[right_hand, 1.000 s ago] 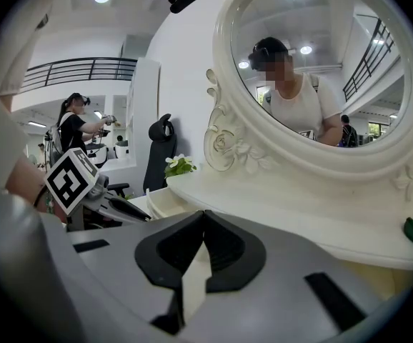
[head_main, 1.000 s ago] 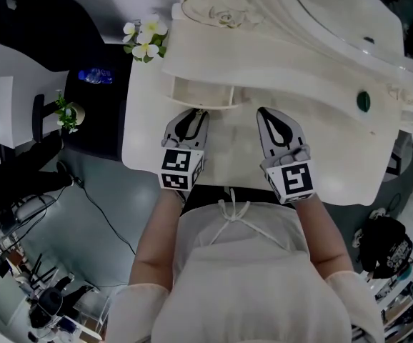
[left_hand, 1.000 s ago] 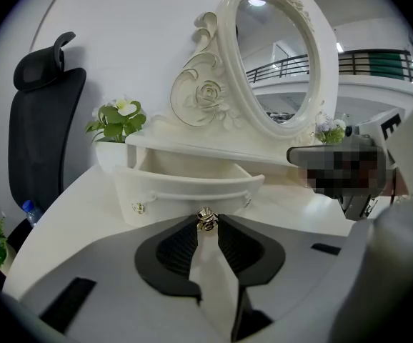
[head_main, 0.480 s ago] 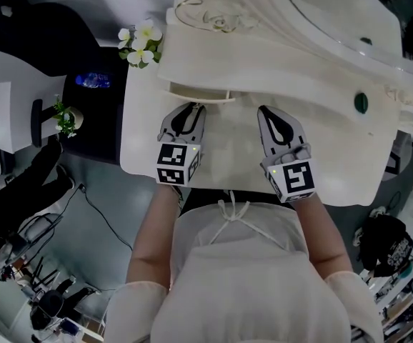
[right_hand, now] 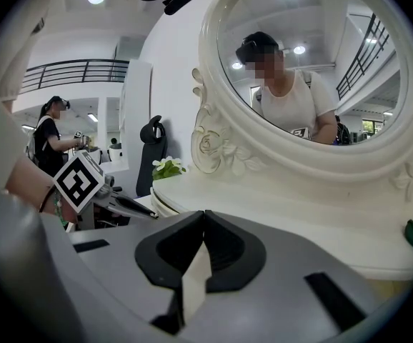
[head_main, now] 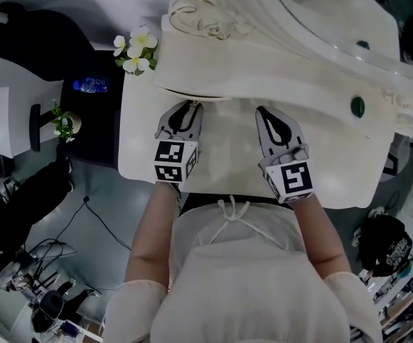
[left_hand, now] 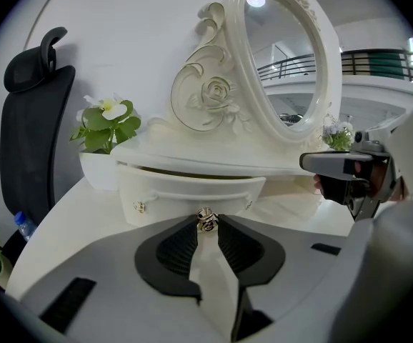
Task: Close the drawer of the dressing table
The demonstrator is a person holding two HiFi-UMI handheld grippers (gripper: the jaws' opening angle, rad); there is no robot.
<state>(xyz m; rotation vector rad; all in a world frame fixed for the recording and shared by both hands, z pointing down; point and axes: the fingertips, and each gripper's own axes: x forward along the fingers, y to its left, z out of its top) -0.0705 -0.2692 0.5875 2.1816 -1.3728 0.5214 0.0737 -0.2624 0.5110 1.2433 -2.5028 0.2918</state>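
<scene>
The left tongs (left_hand: 207,227) pinch the knob (left_hand: 206,219) of the nearly shut drawer (left_hand: 181,191); the right tongs (right_hand: 204,218) sit closed, empty.

I see the drawer (left_hand: 186,193) straight ahead of my left gripper (head_main: 190,105). It is cream-white and bow-fronted, and sits level just under the raised shelf of the dressing table (head_main: 224,156). It is nearly shut, its front only slightly proud, with a thin dark slit along its top edge. Its small gilt knob (left_hand: 206,221) is pinched between the jaw tips, and a small stud (left_hand: 141,206) sits off to their left.
</scene>
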